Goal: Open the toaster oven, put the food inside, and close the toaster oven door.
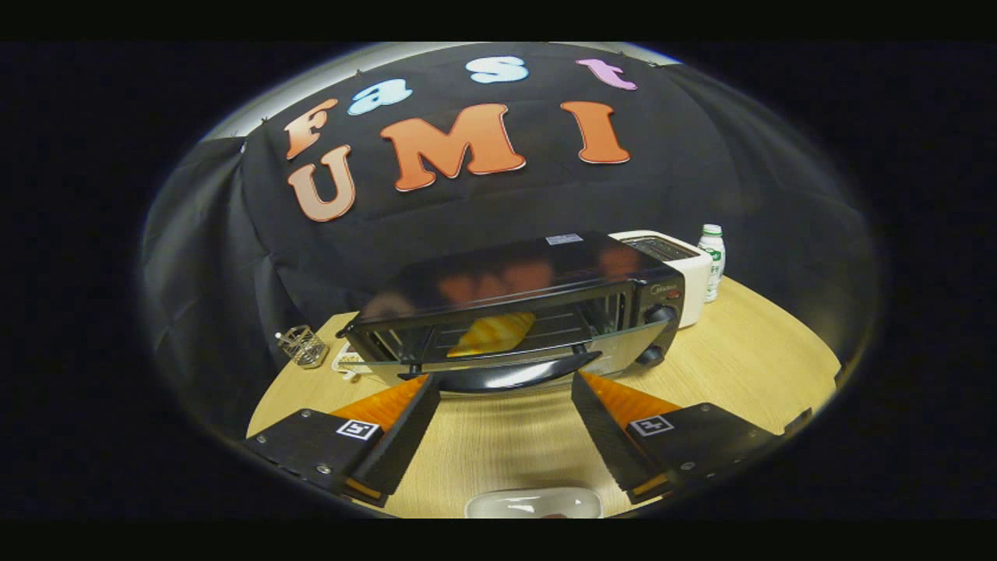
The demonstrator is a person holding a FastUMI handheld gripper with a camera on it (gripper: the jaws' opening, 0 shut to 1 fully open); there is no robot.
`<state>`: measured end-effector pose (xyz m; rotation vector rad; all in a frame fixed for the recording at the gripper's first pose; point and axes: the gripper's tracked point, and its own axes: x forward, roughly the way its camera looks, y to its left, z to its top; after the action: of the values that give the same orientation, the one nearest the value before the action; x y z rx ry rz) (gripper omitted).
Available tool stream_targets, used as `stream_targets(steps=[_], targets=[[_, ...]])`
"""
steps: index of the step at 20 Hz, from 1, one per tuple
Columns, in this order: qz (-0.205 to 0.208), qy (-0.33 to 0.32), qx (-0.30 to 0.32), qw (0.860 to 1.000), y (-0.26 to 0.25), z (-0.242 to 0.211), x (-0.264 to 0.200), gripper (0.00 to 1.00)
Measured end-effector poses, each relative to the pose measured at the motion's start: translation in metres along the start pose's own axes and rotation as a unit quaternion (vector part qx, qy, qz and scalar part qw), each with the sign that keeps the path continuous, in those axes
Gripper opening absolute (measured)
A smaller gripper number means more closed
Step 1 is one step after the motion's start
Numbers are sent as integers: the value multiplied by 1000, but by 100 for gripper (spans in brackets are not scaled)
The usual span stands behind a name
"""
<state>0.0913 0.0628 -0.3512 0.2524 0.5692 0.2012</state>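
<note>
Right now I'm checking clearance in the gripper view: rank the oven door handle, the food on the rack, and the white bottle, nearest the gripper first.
The gripper is open.
1. Door handle, just ahead of the fingertips.
2. Food, on the rack inside the oven.
3. White bottle, beyond the oven, beside the white toaster.

The gripper (505,382) has two wedge-shaped fingers (405,428) that taper toward their tips, set well apart with a wide gap between. Each finger's inner face is ribbed. Each rides on a flat, matte carriage block bearing a small square black-and-white marker and several round screw heads.
</note>
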Motion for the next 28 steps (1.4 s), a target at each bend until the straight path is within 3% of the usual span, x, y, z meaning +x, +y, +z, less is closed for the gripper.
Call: stream_targets(steps=[3,8,14,17,22,28], targets=[[-9,-1,-3,1000,-2,16,6,100],[-4,-49,-7,999,4,73,-27,99],[-31,-135,-24,990,-1,157,-109,99],[-65,-158,-35,985,-8,182,-155,99],[-103,-181,-23,978,-7,199,-225,99],[-138,-181,-5,974,-34,194,-265,99]])
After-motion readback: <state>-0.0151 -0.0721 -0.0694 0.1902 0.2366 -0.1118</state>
